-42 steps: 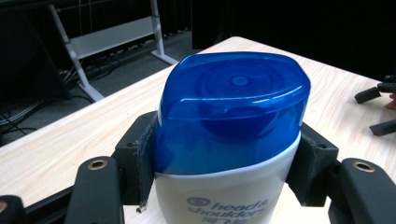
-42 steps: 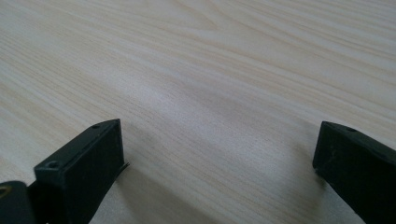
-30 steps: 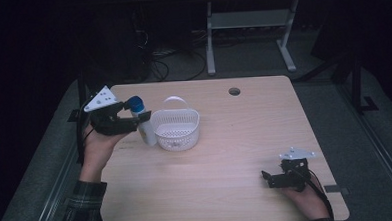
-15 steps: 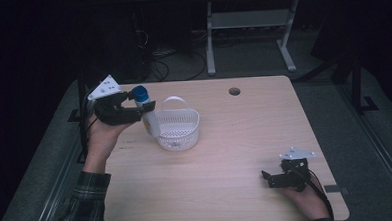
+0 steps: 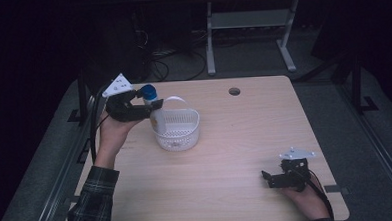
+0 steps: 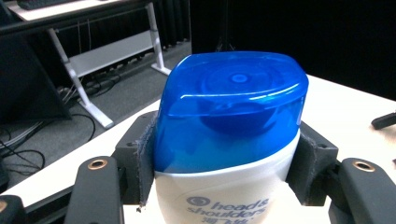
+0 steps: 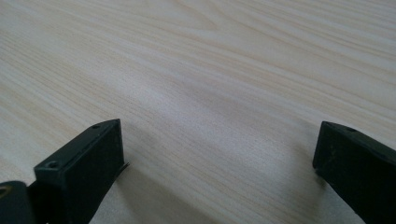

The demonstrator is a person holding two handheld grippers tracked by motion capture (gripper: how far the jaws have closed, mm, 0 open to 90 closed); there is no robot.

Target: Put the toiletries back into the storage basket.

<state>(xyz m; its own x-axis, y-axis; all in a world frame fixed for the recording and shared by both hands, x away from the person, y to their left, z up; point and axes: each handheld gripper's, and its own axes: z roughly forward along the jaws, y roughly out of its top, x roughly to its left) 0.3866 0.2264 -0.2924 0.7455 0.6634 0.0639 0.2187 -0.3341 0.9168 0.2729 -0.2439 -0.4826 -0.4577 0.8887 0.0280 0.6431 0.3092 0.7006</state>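
A white shampoo bottle (image 5: 157, 119) with a blue cap (image 5: 148, 92) hangs upright at the left rim of a white mesh basket (image 5: 180, 133). My left gripper (image 5: 153, 108) is shut on it just under the cap. In the left gripper view the black pads (image 6: 140, 158) press both sides of the bottle (image 6: 224, 196) below its blue cap (image 6: 233, 102). My right gripper (image 5: 266, 177) rests low at the table's front right, open. Its jaws stand wide apart over bare wood (image 7: 219, 93).
The basket stands left of centre on the light wooden table (image 5: 245, 138). A round cable hole (image 5: 234, 91) lies near the far edge. Beyond the table is dark floor with cables and a grey metal stand (image 5: 245, 23).
My left gripper has carried the bottle to the right, from beside the basket up to its left rim. The right gripper has stayed put.
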